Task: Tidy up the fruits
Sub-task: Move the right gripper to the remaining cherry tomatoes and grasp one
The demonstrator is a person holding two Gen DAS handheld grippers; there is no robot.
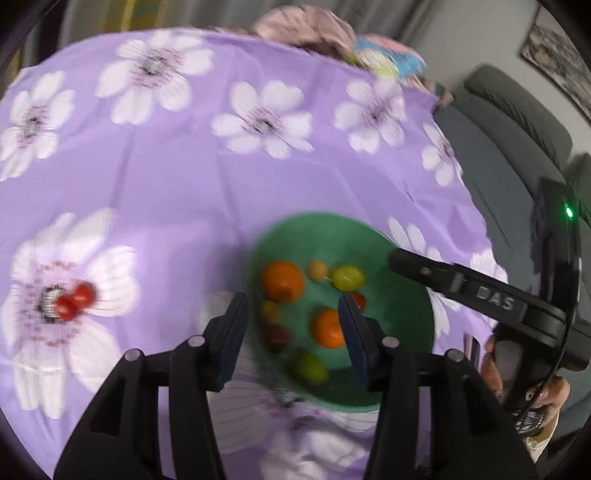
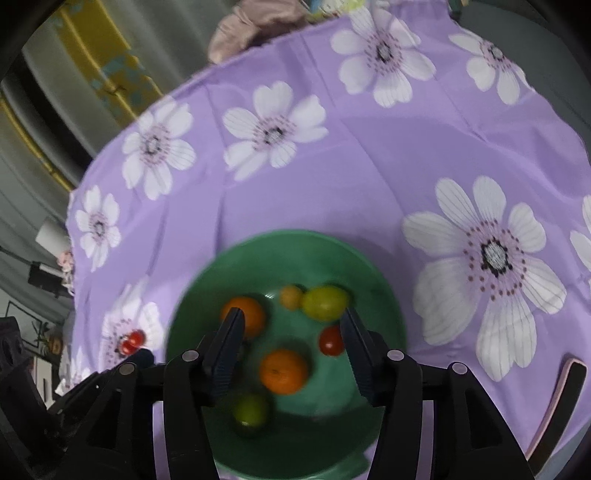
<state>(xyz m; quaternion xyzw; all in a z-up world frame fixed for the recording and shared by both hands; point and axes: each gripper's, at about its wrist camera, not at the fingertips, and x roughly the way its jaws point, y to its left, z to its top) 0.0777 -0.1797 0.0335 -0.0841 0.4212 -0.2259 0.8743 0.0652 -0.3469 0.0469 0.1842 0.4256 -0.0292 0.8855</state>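
A green bowl sits on the purple flowered cloth. It holds two oranges, a yellow-green fruit, a lime, a red tomato and smaller fruits. My left gripper hovers over the bowl's left side, open, with nothing between its pads. Over the bowl's middle my right gripper also stands open and holds nothing; one of its fingers reaches in from the right in the left wrist view. Two red cherry tomatoes lie on the cloth left of the bowl.
A pile of clothes lies past the table's far edge. A grey sofa stands to the right. A dark strap with a pink edge lies near the cloth's right edge. A person's hand holds the right gripper.
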